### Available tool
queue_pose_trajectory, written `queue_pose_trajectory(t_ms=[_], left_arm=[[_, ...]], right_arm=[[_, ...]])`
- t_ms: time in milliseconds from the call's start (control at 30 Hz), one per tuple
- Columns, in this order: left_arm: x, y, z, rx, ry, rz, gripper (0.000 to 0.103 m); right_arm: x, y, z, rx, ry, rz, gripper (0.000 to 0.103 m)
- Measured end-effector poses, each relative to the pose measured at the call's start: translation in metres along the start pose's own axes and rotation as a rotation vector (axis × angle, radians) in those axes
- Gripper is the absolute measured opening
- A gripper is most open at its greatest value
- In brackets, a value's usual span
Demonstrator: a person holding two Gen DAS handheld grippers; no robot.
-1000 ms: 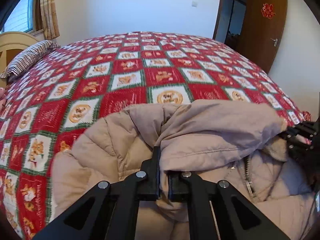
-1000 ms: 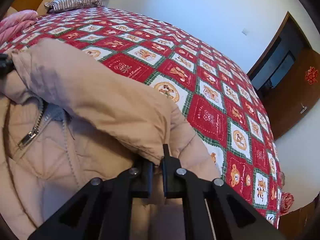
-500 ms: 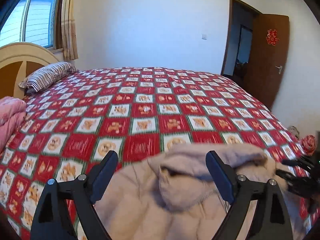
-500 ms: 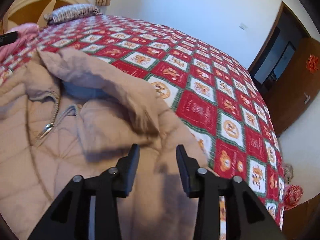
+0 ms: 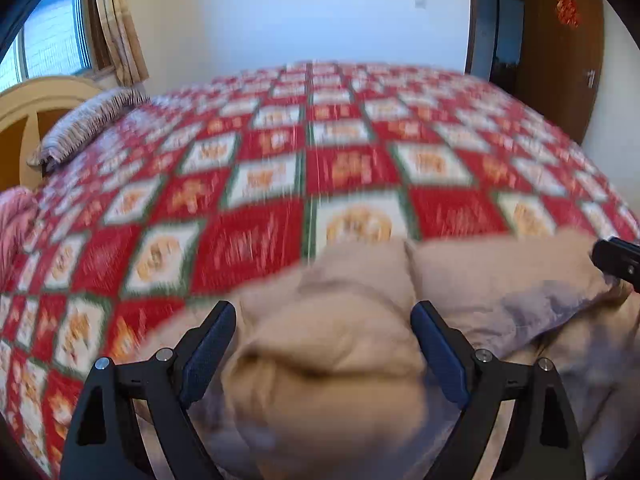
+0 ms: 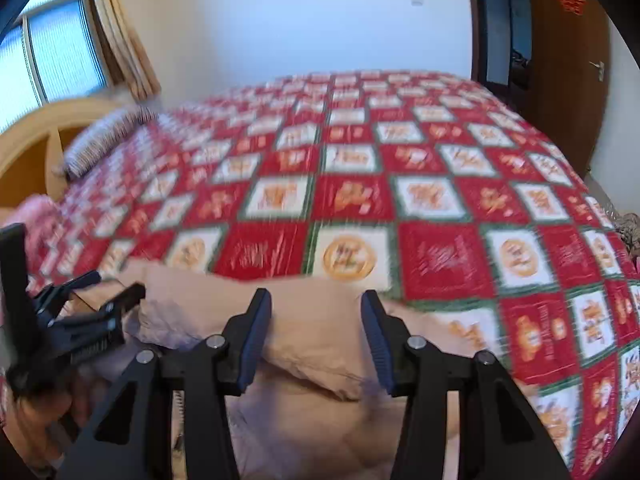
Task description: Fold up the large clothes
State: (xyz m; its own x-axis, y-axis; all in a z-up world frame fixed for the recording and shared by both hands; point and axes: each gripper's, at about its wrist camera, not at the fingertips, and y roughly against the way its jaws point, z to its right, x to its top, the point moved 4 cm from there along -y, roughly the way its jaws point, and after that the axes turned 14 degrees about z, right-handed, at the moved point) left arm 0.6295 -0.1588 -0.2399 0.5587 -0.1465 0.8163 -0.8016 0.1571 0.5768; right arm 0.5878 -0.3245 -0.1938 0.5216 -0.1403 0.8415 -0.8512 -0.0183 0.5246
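Note:
A beige padded jacket point(image 5: 340, 344) lies on the bed at the near edge, its folded-over part in front of both grippers; it also shows in the right wrist view point(image 6: 312, 344). My left gripper point(image 5: 322, 332) is open and empty, its jaws wide apart just above the jacket. My right gripper point(image 6: 316, 320) is open and empty above the jacket's fold. The left gripper also shows at the left of the right wrist view point(image 6: 88, 320), and the right gripper's tip shows at the right edge of the left wrist view point(image 5: 616, 258). Both views are blurred by motion.
The bed carries a red, white and green patterned quilt point(image 5: 340, 168). A striped pillow point(image 5: 84, 124) and a wooden headboard point(image 5: 24, 104) are at the far left, with pink bedding point(image 5: 12, 224) nearer. A brown door point(image 6: 568, 64) stands at the right.
Both grippers were shut on the jacket a second ago. They have let go, opened wide and drawn back, and the lifted part of the jacket now lies folded over.

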Motion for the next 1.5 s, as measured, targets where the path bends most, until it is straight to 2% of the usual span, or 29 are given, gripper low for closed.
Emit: queue_pose_trajectory(t_ms=[100, 200, 633, 1500], left_arm=[[-0.006, -0.004, -0.005, -0.032, 0.057, -0.002, 0.091], [-0.010, -0.011, -0.002, -0.034, 0.052, -0.012, 0.094], [-0.017, -0.023, 0.005, 0.007, 0.002, -0.053, 0.102], [-0.019, -0.026, 0.008, 0.032, -0.023, -0.058, 0.102]], right_arm=[[-0.027, -0.016, 0.000, -0.009, 0.024, -0.030, 0.046], [-0.040, -0.017, 0.007, -0.014, 0.050, -0.019, 0.046], [-0.051, -0.034, 0.008, -0.057, 0.087, -0.044, 0.047], [-0.055, -0.042, -0.005, -0.156, 0.212, -0.058, 0.047]])
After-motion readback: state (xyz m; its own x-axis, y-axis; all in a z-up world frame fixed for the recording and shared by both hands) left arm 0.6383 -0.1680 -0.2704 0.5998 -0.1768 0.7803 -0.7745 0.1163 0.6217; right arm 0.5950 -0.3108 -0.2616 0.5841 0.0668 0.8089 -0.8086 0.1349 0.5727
